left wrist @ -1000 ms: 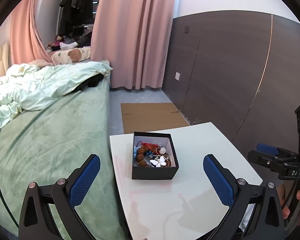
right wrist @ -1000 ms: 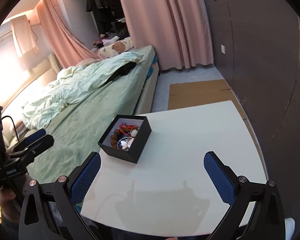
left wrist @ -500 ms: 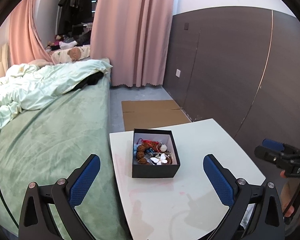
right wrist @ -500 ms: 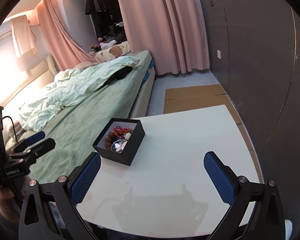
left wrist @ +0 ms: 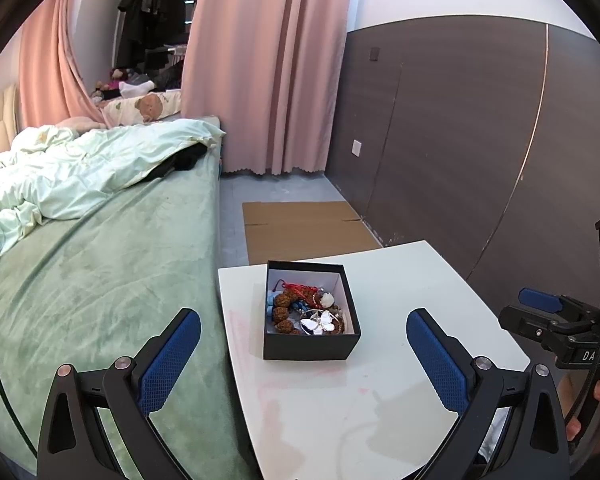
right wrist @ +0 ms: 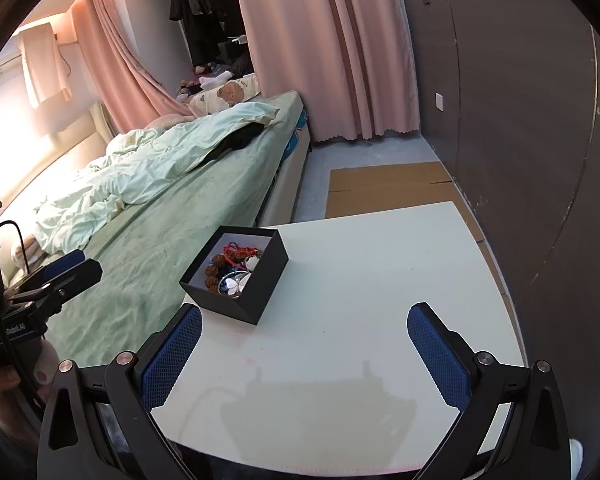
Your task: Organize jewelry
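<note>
A black open box (left wrist: pixel 310 347) stands on the white table (left wrist: pixel 400 400). It holds tangled jewelry: a brown bead bracelet (left wrist: pixel 281 307), a red cord (left wrist: pixel 296 288) and a white butterfly piece (left wrist: pixel 318 325). The box also shows in the right wrist view (right wrist: pixel 260 280). My left gripper (left wrist: pixel 303 356) is open and empty, hovering just short of the box. My right gripper (right wrist: pixel 305 356) is open and empty above the table's near part, right of the box. Each gripper appears at the edge of the other's view.
A bed with a green cover (left wrist: pixel 92 264) and a pale quilt (left wrist: pixel 80 168) borders the table's left side. Flat cardboard (left wrist: pixel 304 228) lies on the floor beyond the table. A dark panelled wall (left wrist: pixel 480 140) runs along the right. Pink curtains (left wrist: pixel 268 64) hang at the back.
Both grippers have drawn back and risen slightly, so the box and table sit lower and farther in view. Both stay open.
</note>
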The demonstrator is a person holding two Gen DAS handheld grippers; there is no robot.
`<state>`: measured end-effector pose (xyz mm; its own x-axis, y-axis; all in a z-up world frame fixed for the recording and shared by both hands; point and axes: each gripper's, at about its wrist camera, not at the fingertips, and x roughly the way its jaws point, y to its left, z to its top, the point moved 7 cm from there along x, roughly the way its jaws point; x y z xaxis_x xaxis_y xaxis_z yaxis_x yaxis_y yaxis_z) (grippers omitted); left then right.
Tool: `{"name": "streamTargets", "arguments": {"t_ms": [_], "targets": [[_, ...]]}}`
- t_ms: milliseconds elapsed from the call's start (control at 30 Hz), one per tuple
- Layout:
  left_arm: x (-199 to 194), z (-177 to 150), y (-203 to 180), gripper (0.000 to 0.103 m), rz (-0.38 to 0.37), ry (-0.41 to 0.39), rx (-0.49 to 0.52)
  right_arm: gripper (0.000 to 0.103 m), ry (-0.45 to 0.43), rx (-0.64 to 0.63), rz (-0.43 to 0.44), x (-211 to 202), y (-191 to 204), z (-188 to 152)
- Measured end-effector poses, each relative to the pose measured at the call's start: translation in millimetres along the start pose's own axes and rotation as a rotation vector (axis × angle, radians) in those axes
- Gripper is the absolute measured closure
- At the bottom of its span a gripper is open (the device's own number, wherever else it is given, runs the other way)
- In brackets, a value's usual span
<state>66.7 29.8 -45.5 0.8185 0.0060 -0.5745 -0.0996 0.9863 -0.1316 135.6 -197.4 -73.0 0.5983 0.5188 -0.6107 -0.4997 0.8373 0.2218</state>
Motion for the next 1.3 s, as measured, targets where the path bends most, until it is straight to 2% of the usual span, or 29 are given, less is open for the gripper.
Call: {"name": "streamTargets", "arguments": {"t_ms": [467,1300], "targets": [[-9.7,1.4,0.2,0.0,0.002,-0.024,-0.016,0.0,-0.019,-0.006,0.013,-3.0,8.1,-4.4],[-17.8,-7.1,-5.6,0.0,0.002,-0.02,0.0,0.0,-0.02,-0.007,0.013,-7.4,12.2,-7.6]]}}
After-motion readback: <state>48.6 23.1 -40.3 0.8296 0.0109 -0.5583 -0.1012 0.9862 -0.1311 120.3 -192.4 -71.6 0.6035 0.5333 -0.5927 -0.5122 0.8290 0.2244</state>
